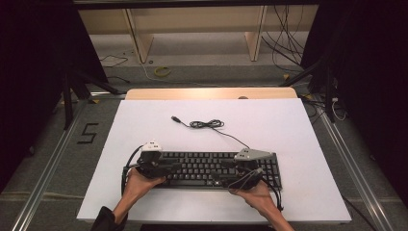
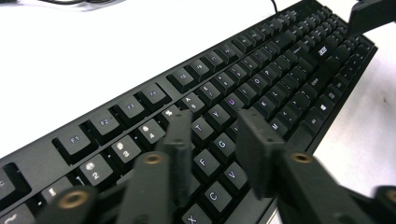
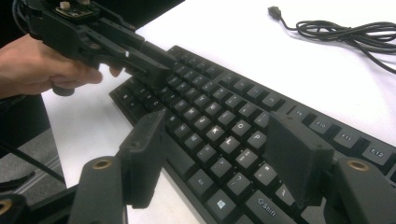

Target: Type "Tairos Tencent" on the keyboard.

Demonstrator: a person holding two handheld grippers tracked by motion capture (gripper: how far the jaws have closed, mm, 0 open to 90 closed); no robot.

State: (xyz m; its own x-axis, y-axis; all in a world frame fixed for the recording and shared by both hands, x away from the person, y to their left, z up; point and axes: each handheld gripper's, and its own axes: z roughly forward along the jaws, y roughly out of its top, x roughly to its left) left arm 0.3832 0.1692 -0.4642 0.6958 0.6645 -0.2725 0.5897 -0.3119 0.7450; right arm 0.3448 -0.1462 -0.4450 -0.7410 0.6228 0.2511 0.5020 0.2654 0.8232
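**Grippers hover over both ends of the keyboard**

Left gripper [image 1: 168, 167] sits above the left end of the keyboard [image 1: 207, 166], held in the person's left hand [image 1: 139, 183] at the near edge. Its jaws point right along the key rows. In the left gripper view the jaws stand at a narrow gap, partly closed, over the letter keys around T, G and F, with nothing clamped between them; whether the tips touch the keys I cannot tell.

Right gripper [image 1: 222, 172] hangs over the right half of the keyboard, held in the right hand [image 1: 257, 192], jaws pointing left toward the other gripper. In the right gripper view its jaws stand wide apart, straddling the keys near the right Shift and the punctuation row, and no key or other thing is gripped between them. The left gripper [image 3: 159, 70] and its hand [image 3: 42, 65] appear farther off in that view, over the far end of the rows.

The keyboard lies flat on the white table [image 1: 144, 125], near the near edge and roughly centred left to right, its long side running left to right. Its cable [image 1: 211, 126] runs from the far edge, right of the middle, to a loose coil farther up the table, with the plug [image 1: 176, 119] lying free to the left of the coil.
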